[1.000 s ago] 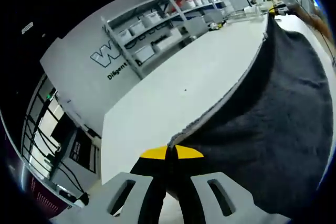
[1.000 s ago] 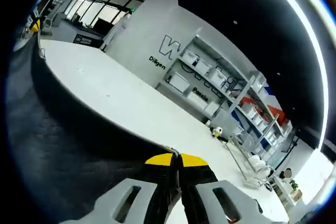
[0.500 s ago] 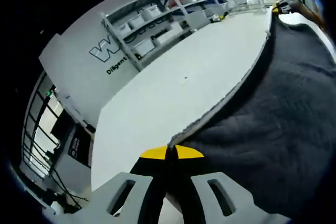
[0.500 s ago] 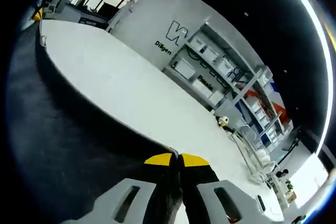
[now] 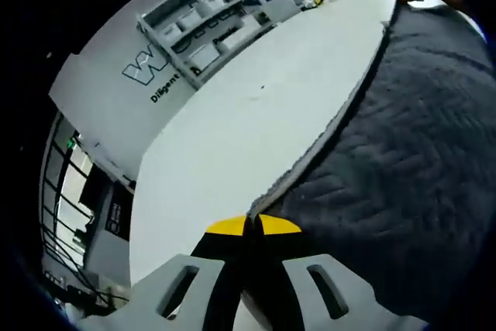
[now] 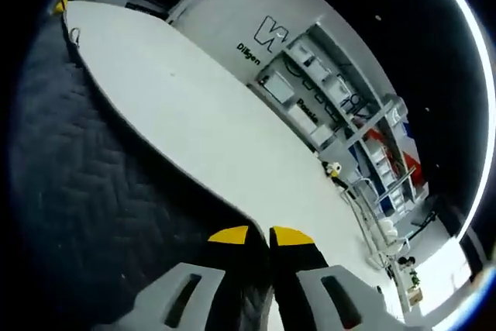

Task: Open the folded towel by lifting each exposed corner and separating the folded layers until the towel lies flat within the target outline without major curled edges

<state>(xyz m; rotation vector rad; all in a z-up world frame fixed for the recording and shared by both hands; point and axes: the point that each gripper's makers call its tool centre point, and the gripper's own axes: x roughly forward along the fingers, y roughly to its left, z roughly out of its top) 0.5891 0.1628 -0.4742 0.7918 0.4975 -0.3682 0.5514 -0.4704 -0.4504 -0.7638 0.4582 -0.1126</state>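
The left claw point(image 5: 246, 226) is pinched shut on one corner of the dark towel point(image 5: 403, 145). The right claw point(image 6: 260, 236) is pinched shut on another corner of the same towel, and its edge is seen running away from each claw across the white table point(image 5: 256, 129). The cloth is spread out on the table near the edge where the claws are, and it looks wide and mostly flat.

The step in hand seems to be the last unfolding, with the two corners being pulled out and laid down. Next, the corners should be brought low to the table and let go gently, so the edge is not left curled. No outline can be made out on the table.

Past the table's far edge a grey wall with big letters point(image 5: 151, 75) is seen, and white shelves point(image 6: 325, 98) with boxes
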